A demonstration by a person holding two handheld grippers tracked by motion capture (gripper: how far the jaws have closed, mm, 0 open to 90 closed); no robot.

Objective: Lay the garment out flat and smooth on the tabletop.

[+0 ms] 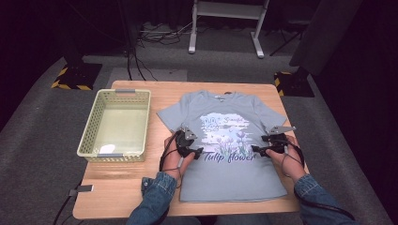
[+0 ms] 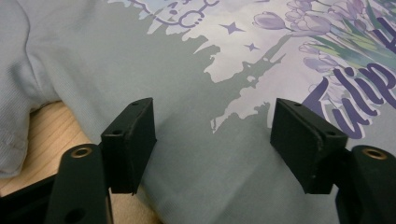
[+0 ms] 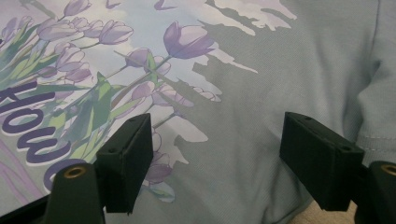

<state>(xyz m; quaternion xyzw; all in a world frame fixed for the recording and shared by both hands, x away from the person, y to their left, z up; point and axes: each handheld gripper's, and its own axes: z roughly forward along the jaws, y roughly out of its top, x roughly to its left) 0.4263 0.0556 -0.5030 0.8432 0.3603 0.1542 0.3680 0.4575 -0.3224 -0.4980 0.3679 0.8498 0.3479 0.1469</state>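
Pale blue cotton is lying spread flat, front up, over the wooden surface (image 1: 117, 187): a T-shirt (image 1: 225, 178) with a printed panel of purple tulips and the words "Tulip flower" across its chest. Its collar is pointing to the far edge and its hem is lying near the person's side. The left hand-held gripper (image 1: 198, 152) is hovering over the shirt's left side, just beside the print, with its jaws standing well apart and nothing between them but the fabric below; in the left gripper view a strip of bare wood is showing under the sleeve. The right hand-held gripper (image 1: 255, 150) is hovering over the right side of the print, its tips pointing toward the other gripper, its jaws likewise standing wide with only cloth beneath them. A cream plastic basket (image 1: 89, 133) is sitting on the surface left of the shirt, apart from it.
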